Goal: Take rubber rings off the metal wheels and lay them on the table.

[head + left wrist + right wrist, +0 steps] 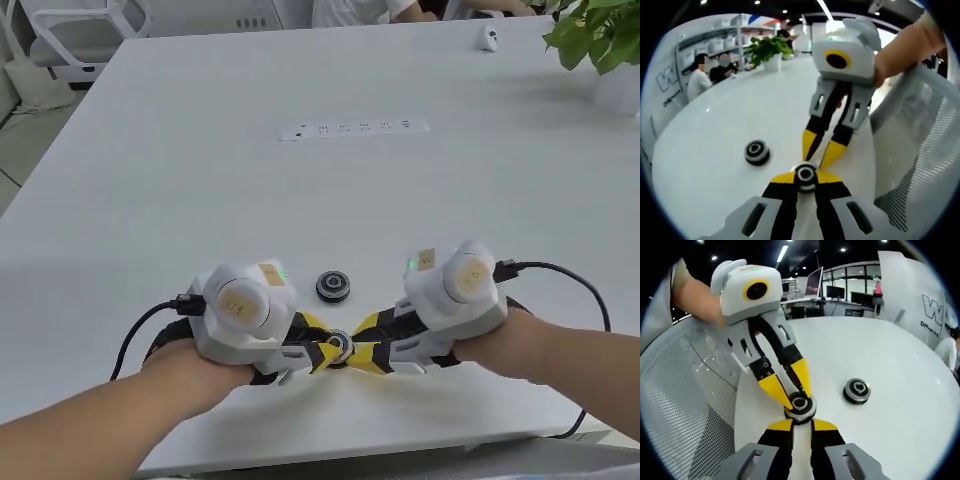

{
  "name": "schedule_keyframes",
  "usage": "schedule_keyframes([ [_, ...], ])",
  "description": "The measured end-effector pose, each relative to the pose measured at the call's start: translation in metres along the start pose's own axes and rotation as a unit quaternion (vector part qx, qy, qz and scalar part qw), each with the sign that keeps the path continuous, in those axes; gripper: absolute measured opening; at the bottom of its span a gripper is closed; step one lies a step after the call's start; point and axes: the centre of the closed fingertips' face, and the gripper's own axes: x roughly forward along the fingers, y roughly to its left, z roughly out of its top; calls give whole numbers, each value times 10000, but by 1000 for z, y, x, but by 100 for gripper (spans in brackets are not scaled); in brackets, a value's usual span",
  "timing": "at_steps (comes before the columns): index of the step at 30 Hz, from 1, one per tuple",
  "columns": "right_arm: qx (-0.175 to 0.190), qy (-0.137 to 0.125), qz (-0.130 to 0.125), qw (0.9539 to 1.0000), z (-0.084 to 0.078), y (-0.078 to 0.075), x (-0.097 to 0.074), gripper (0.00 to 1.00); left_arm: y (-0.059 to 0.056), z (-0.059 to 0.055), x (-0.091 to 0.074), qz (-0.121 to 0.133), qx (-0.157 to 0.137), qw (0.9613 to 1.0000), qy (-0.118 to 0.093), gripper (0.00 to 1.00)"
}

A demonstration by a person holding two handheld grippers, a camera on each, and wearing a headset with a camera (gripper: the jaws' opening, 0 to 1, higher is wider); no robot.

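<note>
A small metal wheel with a black rubber ring (338, 347) (805, 176) (800, 406) sits between my two grippers near the table's front edge. My left gripper (318, 352) (806, 178) (797, 399) is shut on it, with a yellow tip on either side. From the opposite side my right gripper (360, 352) (816, 161) (802, 424) meets the wheel. Its jaws stand narrow and pinch the ring's near edge. A second wheel with its ring (333, 286) (757, 152) (857, 390) lies flat on the table a little beyond, untouched.
The white table (200, 180) stretches far ahead. On it lie a power strip (352, 128), a small white object (489, 37) and a potted plant (598, 40) at the far right. A mesh chair (920, 150) (685, 405) stands just off the front edge. Cables trail from both grippers.
</note>
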Motion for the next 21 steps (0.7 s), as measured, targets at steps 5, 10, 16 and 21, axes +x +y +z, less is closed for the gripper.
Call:
schedule_keyframes([
  [5,-24,39,-40,10000,0,-1,0,5,0,0,0,10,-7,10000,-6,13],
  [10,-56,117,-135,9998,-1,-4,0,0,0,0,0,10,21,10000,2,13],
  [16,204,103,-134,9996,0,-7,-3,0,-1,0,1,24,58,10000,13,13],
  [21,482,-12,-157,9987,2,-11,-9,0,-3,1,2,67,114,9999,61,13],
])
